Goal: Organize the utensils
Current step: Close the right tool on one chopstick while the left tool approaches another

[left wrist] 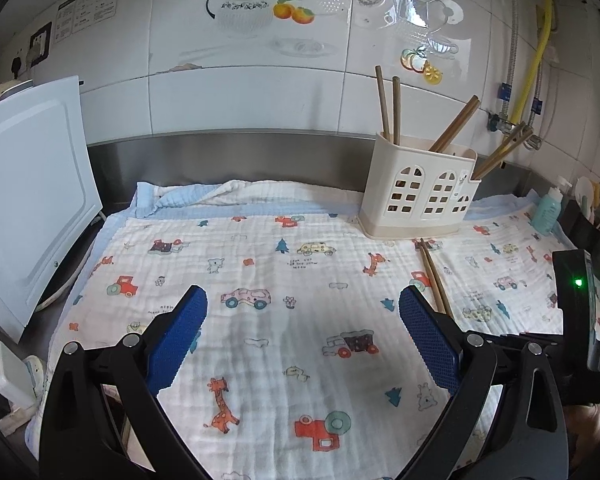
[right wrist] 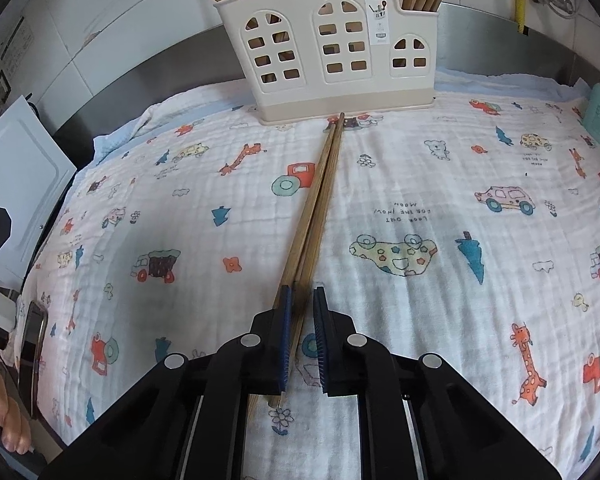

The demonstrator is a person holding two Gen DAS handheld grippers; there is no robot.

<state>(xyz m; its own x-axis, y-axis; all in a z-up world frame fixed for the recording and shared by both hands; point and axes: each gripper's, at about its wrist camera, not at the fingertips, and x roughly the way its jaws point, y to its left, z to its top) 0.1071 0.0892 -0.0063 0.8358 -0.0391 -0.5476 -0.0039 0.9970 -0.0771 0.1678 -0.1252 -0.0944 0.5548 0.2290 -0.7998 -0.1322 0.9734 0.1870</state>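
Observation:
A cream plastic utensil holder [left wrist: 418, 196] with window cut-outs stands on the patterned cloth [left wrist: 284, 280] near the back wall and holds several wooden chopsticks [left wrist: 452, 126]. It also shows in the right wrist view [right wrist: 332, 48]. A pair of wooden chopsticks [right wrist: 318, 200] lies flat on the cloth, tips touching the holder's base; it also shows in the left wrist view [left wrist: 434, 276]. My right gripper [right wrist: 302, 296] sits low over their near end, jaws narrowly apart, with the sticks between them. My left gripper [left wrist: 302, 300] is wide open and empty above the cloth.
A white board [left wrist: 28, 200] leans at the left. A teal bottle [left wrist: 548, 208] stands at the cloth's right edge by a dark holder of utensils [left wrist: 592, 216]. A steel backsplash [left wrist: 228, 156] and tiled wall run behind. Pipes and a yellow hose [left wrist: 534, 60] hang at right.

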